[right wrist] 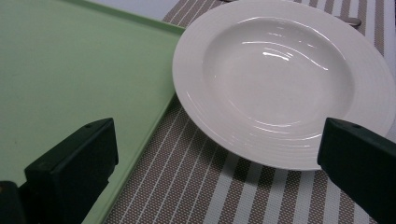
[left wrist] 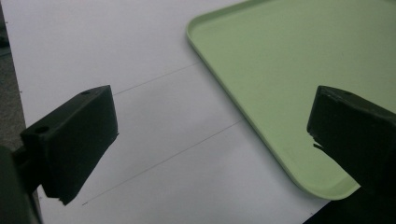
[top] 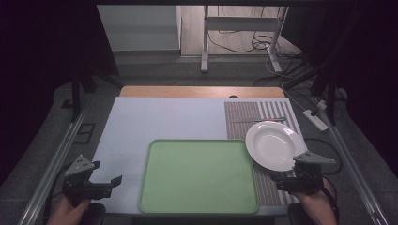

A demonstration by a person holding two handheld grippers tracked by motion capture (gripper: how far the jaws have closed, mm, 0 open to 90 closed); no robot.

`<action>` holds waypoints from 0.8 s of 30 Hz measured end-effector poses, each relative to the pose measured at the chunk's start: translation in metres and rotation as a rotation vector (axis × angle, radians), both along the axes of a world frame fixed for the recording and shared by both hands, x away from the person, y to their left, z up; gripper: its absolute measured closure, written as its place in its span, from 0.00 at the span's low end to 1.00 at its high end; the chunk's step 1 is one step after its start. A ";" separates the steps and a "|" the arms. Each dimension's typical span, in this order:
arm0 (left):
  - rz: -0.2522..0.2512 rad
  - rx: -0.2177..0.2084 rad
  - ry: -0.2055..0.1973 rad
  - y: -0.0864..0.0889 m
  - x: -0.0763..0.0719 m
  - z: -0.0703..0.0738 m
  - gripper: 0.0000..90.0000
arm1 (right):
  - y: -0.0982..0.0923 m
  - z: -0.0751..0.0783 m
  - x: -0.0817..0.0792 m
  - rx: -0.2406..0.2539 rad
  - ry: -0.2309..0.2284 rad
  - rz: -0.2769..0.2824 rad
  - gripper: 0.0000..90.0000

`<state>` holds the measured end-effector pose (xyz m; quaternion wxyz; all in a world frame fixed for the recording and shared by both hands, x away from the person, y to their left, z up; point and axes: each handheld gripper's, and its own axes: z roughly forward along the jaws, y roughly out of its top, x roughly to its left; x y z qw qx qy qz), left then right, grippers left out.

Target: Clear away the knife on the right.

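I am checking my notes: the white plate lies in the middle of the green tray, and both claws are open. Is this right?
Not quite. The white plate lies on the striped mat beside the green tray, as the high view shows. Both claws, left and right, are open.

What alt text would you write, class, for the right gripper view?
A white plate sits on a striped placemat, its edge overlapping a green tray. The right gripper frames the scene, jaws wide apart.
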<state>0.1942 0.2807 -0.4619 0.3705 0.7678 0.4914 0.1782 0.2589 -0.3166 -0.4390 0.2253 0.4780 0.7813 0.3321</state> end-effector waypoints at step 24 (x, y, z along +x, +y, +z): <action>-0.003 0.000 0.004 0.000 0.000 0.000 0.03 | 0.003 -0.002 0.004 -0.015 0.053 0.035 0.00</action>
